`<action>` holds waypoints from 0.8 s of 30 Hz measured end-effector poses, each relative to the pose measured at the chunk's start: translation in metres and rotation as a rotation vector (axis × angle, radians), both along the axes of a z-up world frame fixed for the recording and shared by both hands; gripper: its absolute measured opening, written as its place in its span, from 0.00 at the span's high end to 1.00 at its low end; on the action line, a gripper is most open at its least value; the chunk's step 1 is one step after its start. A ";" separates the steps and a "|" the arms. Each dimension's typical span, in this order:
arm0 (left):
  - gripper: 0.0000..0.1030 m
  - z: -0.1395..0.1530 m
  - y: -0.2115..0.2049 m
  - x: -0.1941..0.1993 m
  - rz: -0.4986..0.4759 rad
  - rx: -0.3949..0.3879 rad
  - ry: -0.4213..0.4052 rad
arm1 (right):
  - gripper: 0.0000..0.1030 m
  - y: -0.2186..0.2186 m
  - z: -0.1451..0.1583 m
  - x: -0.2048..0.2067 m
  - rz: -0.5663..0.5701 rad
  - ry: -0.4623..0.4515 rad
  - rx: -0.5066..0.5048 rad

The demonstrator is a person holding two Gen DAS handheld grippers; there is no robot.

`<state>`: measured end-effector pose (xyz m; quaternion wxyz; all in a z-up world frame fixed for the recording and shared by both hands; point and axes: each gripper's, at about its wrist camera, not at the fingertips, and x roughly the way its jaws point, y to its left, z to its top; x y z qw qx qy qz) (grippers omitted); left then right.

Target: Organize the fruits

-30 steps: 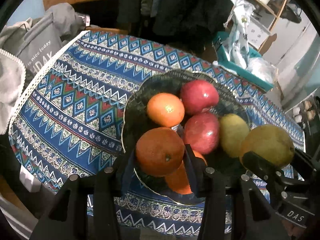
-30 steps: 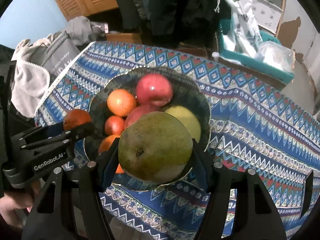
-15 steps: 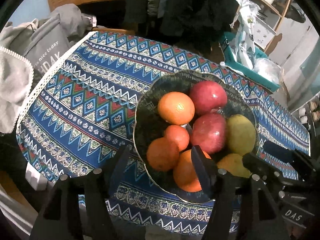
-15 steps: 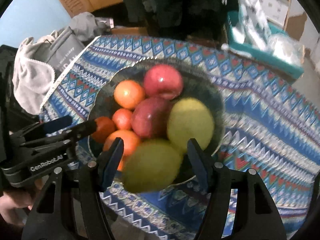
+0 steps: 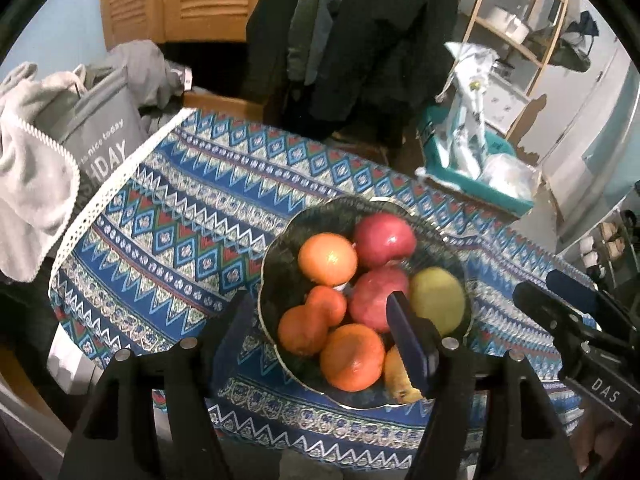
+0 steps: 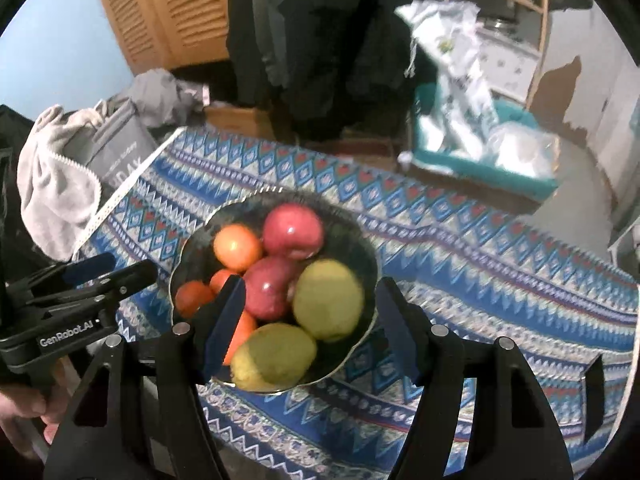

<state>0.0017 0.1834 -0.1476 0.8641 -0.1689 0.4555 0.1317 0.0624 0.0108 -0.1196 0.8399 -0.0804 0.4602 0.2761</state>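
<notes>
A dark glass bowl on the patterned blue tablecloth holds several oranges, two red apples and two yellow-green fruits. My left gripper hovers above the bowl's near left side, jaws opening, and its pads touch no fruit. My right gripper hangs over the near right side, jaws also opening, with the green fruits lying free below it. Each gripper shows in the other's view, the right gripper and the left gripper.
A grey bag and a grey towel sit past the table's lace-edged left side. A teal basket with plastic bags stands behind the table. Dark coats hang at the back. A hand holds the left gripper.
The left gripper let go of an orange and the right let go of a large green fruit; both now lie in the bowl. Both grippers opened and rose away from it.
</notes>
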 end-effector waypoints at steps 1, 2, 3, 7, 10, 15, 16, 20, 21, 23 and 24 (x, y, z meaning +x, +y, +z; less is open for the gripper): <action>0.32 0.004 -0.002 0.000 -0.001 0.013 -0.010 | 0.31 -0.003 0.006 0.000 -0.008 -0.019 -0.001; 0.31 0.008 -0.004 -0.001 -0.004 0.025 -0.016 | 0.31 -0.005 0.010 -0.001 -0.014 -0.032 -0.001; 0.28 0.014 -0.008 -0.001 -0.011 0.046 -0.029 | 0.31 -0.008 0.015 -0.001 -0.021 -0.050 0.001; 0.26 0.030 -0.018 -0.002 -0.039 0.072 -0.063 | 0.31 -0.017 0.032 -0.003 -0.042 -0.094 0.014; 0.25 0.041 -0.025 -0.002 -0.058 0.079 -0.089 | 0.31 -0.026 0.044 -0.003 -0.059 -0.117 0.029; 0.22 0.061 -0.037 -0.003 -0.084 0.067 -0.141 | 0.27 -0.042 0.063 -0.005 -0.089 -0.157 0.052; 0.22 0.067 -0.040 -0.004 -0.090 0.064 -0.158 | 0.27 -0.044 0.066 -0.006 -0.095 -0.167 0.052; 0.16 0.083 -0.049 -0.008 -0.107 0.058 -0.208 | 0.26 -0.057 0.081 -0.010 -0.118 -0.212 0.057; 0.15 0.087 -0.051 -0.009 -0.111 0.060 -0.221 | 0.25 -0.061 0.085 -0.011 -0.124 -0.224 0.059; 0.15 0.092 -0.055 -0.010 -0.120 0.061 -0.233 | 0.23 -0.068 0.092 -0.015 -0.136 -0.246 0.058; 0.15 0.095 -0.057 -0.010 -0.125 0.061 -0.236 | 0.22 -0.070 0.094 -0.015 -0.140 -0.255 0.055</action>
